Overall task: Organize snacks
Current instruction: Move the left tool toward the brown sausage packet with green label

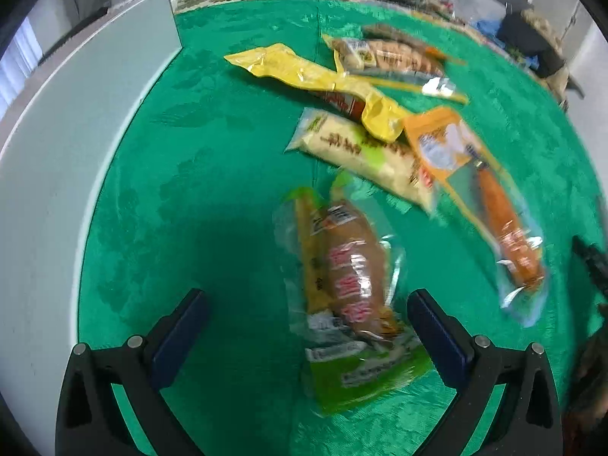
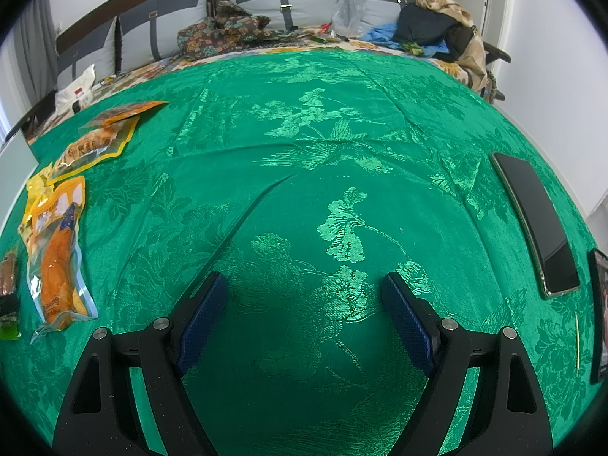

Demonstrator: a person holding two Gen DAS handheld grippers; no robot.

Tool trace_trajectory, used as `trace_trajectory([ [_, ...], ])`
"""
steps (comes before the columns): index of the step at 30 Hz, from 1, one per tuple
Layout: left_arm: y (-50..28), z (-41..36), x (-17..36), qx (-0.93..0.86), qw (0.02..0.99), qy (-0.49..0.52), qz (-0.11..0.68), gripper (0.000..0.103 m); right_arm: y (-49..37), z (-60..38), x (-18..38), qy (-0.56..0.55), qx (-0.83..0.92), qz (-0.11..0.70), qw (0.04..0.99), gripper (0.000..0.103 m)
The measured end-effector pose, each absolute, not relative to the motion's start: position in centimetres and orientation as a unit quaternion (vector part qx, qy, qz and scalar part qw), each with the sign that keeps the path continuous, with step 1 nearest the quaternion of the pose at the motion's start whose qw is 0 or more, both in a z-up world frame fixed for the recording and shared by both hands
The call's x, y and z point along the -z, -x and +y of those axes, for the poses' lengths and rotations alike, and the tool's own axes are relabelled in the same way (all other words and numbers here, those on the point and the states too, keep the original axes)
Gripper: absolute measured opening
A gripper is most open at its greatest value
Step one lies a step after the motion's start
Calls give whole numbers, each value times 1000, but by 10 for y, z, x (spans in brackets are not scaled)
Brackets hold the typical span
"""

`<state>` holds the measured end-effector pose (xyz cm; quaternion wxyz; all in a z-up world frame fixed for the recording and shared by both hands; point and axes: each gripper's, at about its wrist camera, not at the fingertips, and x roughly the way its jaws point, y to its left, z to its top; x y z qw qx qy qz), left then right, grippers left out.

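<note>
Several snack packets lie on a green patterned cloth [image 1: 228, 152]. A clear-and-green packet with a brown snack [image 1: 349, 288] lies between the fingers of my left gripper [image 1: 307, 326], which is open just above it. Beyond it lie a pale packet [image 1: 361, 152], a yellow packet [image 1: 315, 79], an orange sausage packet [image 1: 494, 205] and a brown snack packet [image 1: 387, 53]. My right gripper [image 2: 304, 315] is open over bare cloth [image 2: 342, 133], with nothing between its fingers. The orange sausage packet [image 2: 57, 258] and a yellow-edged packet [image 2: 95, 144] lie to its far left.
A white box wall [image 1: 76, 133] stands along the left edge of the cloth. A black phone [image 2: 535, 224] and a second dark device [image 2: 600, 315] lie at the right. Cushions, clothes and a plastic bag [image 2: 349, 7] are piled at the back.
</note>
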<state>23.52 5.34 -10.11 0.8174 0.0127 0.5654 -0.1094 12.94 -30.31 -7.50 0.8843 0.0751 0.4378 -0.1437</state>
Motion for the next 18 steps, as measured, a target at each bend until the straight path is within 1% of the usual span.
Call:
trace_trajectory([
  [6, -239, 94, 71, 120, 827, 88, 543, 103, -129, -303, 75, -75, 144, 438, 884, 87],
  [9, -241, 102, 74, 120, 816, 125, 551, 102, -129, -303, 75, -75, 143, 438, 884, 87],
  [11, -242, 92, 81, 125, 809, 117, 562, 102, -129, -303, 75, -75, 144, 438, 884, 87],
  [14, -241, 60, 91, 123, 812, 64, 567, 101, -129, -303, 75, -75, 143, 438, 884, 87],
  [15, -240, 47, 95, 118, 814, 35, 567, 97, -129, -303, 75, -76, 143, 438, 884, 87],
  [16, -240, 37, 98, 108, 816, 9, 567, 84, -129, -303, 75, -76, 143, 438, 884, 87],
  [17, -239, 29, 102, 88, 820, -26, 565, 76, -129, -303, 75, -76, 143, 438, 884, 87],
  [18, -235, 24, 99, 78, 835, -48, 543, 58, -129, -303, 75, -76, 143, 438, 884, 87],
])
